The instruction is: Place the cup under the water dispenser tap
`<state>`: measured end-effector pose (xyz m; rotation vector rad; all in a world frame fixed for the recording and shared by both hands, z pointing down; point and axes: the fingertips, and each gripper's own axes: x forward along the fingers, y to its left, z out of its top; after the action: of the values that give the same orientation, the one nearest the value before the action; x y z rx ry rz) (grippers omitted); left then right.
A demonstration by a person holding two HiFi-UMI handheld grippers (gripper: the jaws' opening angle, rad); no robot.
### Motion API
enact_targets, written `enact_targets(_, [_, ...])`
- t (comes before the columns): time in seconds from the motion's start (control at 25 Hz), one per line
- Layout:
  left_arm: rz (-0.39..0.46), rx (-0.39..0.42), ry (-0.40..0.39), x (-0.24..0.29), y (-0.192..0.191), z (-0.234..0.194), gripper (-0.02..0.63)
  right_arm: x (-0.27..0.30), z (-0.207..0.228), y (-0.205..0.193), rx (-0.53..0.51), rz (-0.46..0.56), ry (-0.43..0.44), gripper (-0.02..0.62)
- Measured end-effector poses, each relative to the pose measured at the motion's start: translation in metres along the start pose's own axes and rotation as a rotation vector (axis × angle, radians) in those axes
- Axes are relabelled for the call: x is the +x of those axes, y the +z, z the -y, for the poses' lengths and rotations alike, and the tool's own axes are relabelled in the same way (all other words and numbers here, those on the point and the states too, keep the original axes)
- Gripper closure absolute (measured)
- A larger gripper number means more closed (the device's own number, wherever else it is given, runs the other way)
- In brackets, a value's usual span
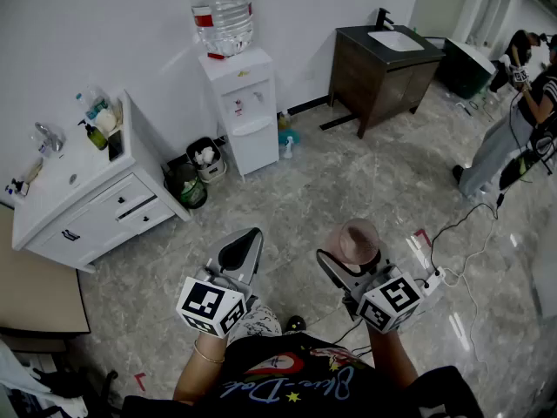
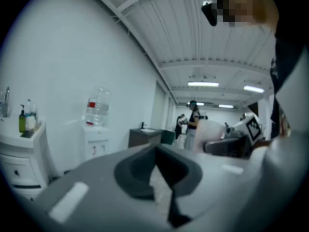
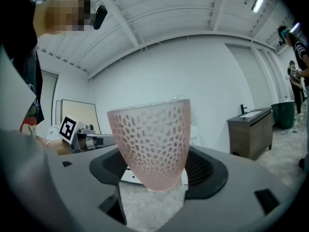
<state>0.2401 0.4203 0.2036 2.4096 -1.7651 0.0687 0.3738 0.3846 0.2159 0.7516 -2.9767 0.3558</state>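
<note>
Between right jaws, dimpled pink cup point(image 3: 150, 146)

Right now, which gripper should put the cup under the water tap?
Right. The right gripper holds the pink cup upright between its jaws; the left gripper is shut and empty. The water dispenser stands ahead.

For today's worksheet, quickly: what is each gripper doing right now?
Left gripper: closed, empty.
Right gripper: closed on the cup.
</note>
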Motion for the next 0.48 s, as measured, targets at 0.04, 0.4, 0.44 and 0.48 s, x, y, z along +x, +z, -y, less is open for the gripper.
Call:
enact_targets(0.04, [-0.001,0.003,0.014,0.001,-0.004,-0.006,0.607,0.005,0.004,0.0,-0.007,0.002,0.001,0.264])
enact_targets(0.4, [0.027,-0.028,0.101,0.04,-0.014,-0.082,0.607,0.08,0.031,0.005,-0.06,-0.009,0.049,0.264])
enact_targets(0.44, [0.026,-0.028,0.097,0.051,-0.016,-0.091,0.607,0.092,0.037,0.006,-0.061,-0.012,0.049,0.264])
enact_targets(0.48, [0.025,-0.03,0.088,0.065,-0.018,-0.101,0.607,0.104,0.045,0.007,-0.064,-0.013,0.048,0.264])
